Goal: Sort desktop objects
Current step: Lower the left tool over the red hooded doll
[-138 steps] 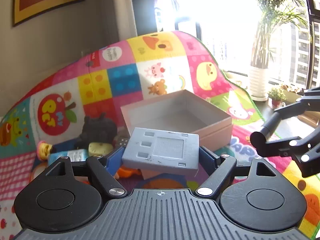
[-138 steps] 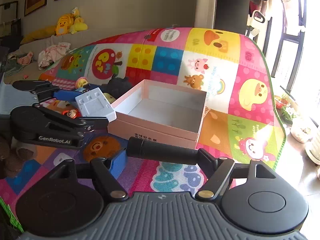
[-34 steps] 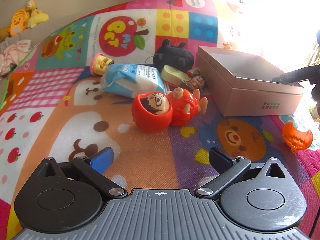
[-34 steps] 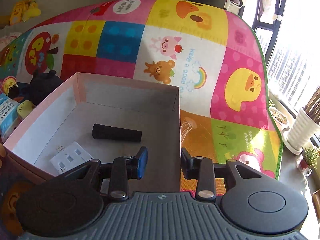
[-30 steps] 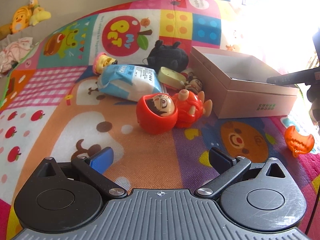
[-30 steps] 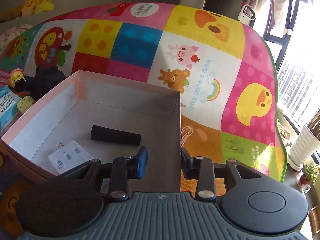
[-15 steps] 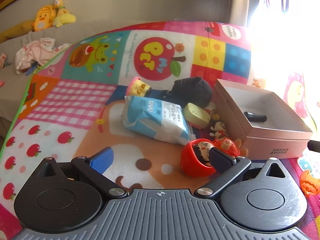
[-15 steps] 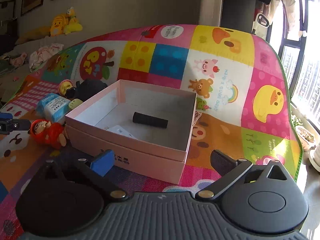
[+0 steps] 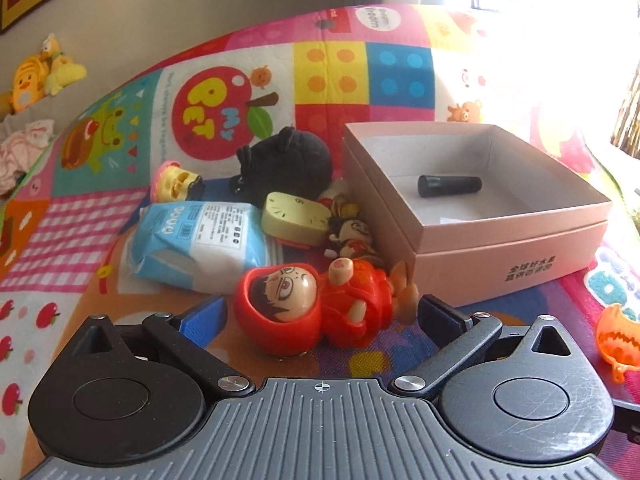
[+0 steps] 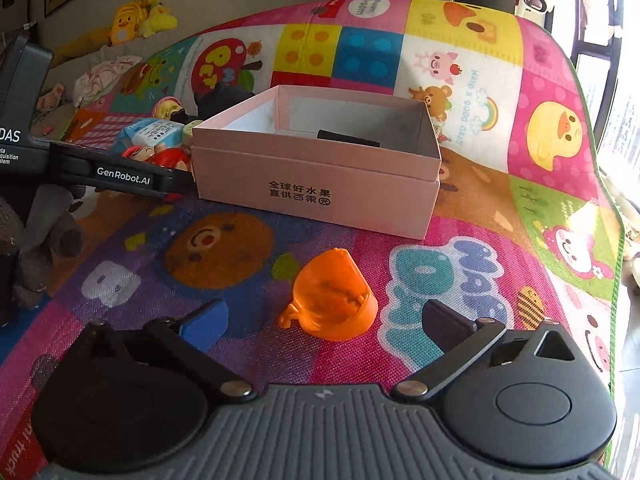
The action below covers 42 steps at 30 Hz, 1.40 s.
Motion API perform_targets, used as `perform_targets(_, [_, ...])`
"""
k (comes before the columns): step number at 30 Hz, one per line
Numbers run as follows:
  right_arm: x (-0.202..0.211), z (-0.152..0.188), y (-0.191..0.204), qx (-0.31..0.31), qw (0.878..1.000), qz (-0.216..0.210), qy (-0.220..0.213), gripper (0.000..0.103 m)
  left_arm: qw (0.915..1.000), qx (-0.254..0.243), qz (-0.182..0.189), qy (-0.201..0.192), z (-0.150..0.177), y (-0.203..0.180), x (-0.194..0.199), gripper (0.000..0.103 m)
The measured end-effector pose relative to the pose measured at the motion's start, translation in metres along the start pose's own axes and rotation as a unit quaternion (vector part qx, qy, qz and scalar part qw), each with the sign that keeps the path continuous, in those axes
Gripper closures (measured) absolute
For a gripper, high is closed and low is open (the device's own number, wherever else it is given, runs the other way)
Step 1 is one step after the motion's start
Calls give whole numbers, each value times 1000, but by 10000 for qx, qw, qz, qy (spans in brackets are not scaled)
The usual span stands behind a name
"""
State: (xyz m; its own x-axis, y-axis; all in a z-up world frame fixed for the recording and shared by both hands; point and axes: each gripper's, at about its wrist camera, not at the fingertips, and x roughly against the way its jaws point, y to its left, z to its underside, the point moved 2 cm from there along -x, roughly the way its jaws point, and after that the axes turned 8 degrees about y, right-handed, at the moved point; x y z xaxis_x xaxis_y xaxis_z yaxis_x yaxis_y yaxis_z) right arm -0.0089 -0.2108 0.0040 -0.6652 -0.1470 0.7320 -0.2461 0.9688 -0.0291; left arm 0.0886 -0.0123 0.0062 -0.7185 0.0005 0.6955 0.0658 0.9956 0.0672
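The left gripper (image 9: pixel 320 312) is spread wide, with the red doll (image 9: pixel 308 312) lying on its side between the fingers, ungripped. The right gripper (image 10: pixel 320 320) is likewise released, its fingers either side of the orange toy (image 10: pixel 334 300), which lies on the play mat (image 10: pixel 520 220). Beyond, toward the mat's far edge, the pink box (image 10: pixel 320 176) is seen holding a black cylinder (image 9: pixel 448 186). A tissue pack (image 9: pixel 200 240) lies left of the box.
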Motion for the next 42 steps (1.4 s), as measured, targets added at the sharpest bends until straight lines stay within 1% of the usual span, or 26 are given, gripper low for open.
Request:
perform_targets(3, [-2,0,0,-18,10000,-52,34,0,9996,-149,-244,18,1,13,0,0])
perform_targets(6, [-3,1,0,-33,9999,-88,84,0,9978,-226,-628,-28,3,34,4,0])
perform_targets(8, [-7,0,0,-23,9997,-127,216,0,9962,-186,-856,-13,6,50,7,0])
perform_targets(10, [-12,-1,1,-29,9991,-183,380,0,9948,-33,-1013,58,7,65,8,0])
perform_targets(12, [-13,-2,0,-132,9988,-228,408,0,9950,222,-967,132,9,76,10,0])
perform_targets(15, [-14,-2,1,-218,9986,-189,432,0,9976,515,-421,181,8,78,11,0])
perform_targets(16, [-15,-2,2,-235,9986,-173,447,0,9976,590,-286,204,6,74,8,0])
perform_targets(17, [-15,-2,2,-247,9985,-157,454,0,9975,617,-264,211,3,71,5,0])
perform_targets(19, [-15,-1,3,-246,9986,-132,446,0,9969,601,-489,151,-2,65,-4,0])
perform_targets(21, [-15,-1,3,-242,9987,-131,433,0,9941,747,-755,228,-7,66,-14,0])
perform_targets(23, [-15,0,3,-235,9988,-117,418,0,9912,1000,-821,276,-10,74,-21,0])
perform_targets(25, [-15,0,3,-237,9988,-111,409,0,9898,1092,-892,221,-9,79,-20,0])
perform_targets(26, [-15,0,3,-240,9988,-112,406,0,9899,1068,-914,168,-9,80,-18,5])
perform_targets(27, [-15,0,3,-243,9988,-115,405,0,9903,1034,-916,140,-7,80,-15,11])
perform_targets(31, [-15,0,3,-241,9988,-115,407,0,9910,942,-940,103,0,80,-7,17])
perform_targets(32, [-15,0,3,-240,9988,-115,407,0,9911,933,-946,89,3,79,-3,21])
perform_targets(33, [-15,0,3,-239,9988,-112,407,0,9915,906,-926,77,6,76,1,36])
perform_targets(34, [-15,0,3,-237,9988,-111,408,0,9930,834,-827,114,10,71,6,42])
perform_targets(35, [-15,0,3,-228,9988,-114,409,0,9947,747,-700,133,14,66,11,44])
perform_targets(37, [-15,0,3,-208,9989,-135,410,0,9983,500,-245,145,26,50,25,44])
perform_targets(38, [-14,0,2,-209,9988,-142,412,0,9991,375,-74,160,31,43,31,46])
perform_targets(40, [-15,0,2,-202,9988,-140,416,0,9987,101,441,255,43,23,43,46])
perform_targets(42, [-14,0,3,-191,9989,-131,416,0,9948,-100,945,364,53,7,51,45])
